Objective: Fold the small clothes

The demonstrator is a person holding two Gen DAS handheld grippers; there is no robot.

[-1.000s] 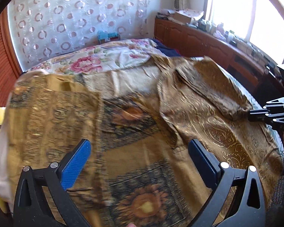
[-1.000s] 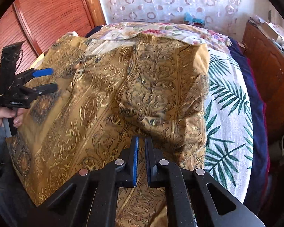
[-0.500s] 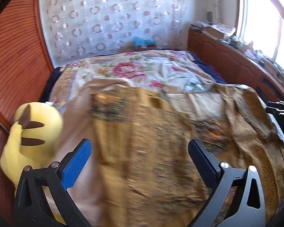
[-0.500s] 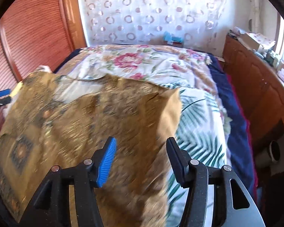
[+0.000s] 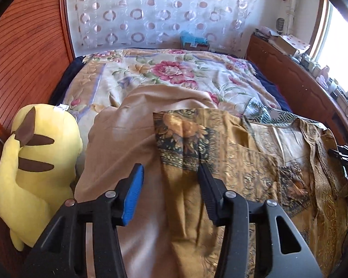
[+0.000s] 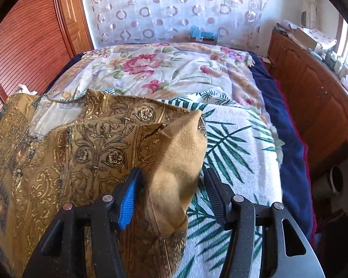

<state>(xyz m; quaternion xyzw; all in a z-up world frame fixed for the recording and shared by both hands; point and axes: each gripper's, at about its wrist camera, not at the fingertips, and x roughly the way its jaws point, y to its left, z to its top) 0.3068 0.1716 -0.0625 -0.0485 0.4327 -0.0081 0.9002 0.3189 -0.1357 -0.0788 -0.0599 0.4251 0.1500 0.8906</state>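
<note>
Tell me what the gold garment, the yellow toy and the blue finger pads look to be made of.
Gold garment: thin woven cloth, probably cotton or a blend, with shiny gold scroll print; its turned-over flap is plain and matte, and it creases softly.
Yellow toy: plush, with a fuzzy nap, brown patches and a sewn-in tag.
Blue finger pads: likely rubber or soft plastic, with a finely ribbed, matte face.

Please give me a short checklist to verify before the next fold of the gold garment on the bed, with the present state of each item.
1. Left gripper open over the garment: ok.
2. Right gripper open around the folded sleeve: ok.
3. Garment lying flat: not ok, the sleeve stands up and wrinkles show.
4. Plush toy apart from the garment: ok.
5. Cloth already gripped: not ok, neither gripper has closed.
6. Near hem position: cannot tell.
</note>
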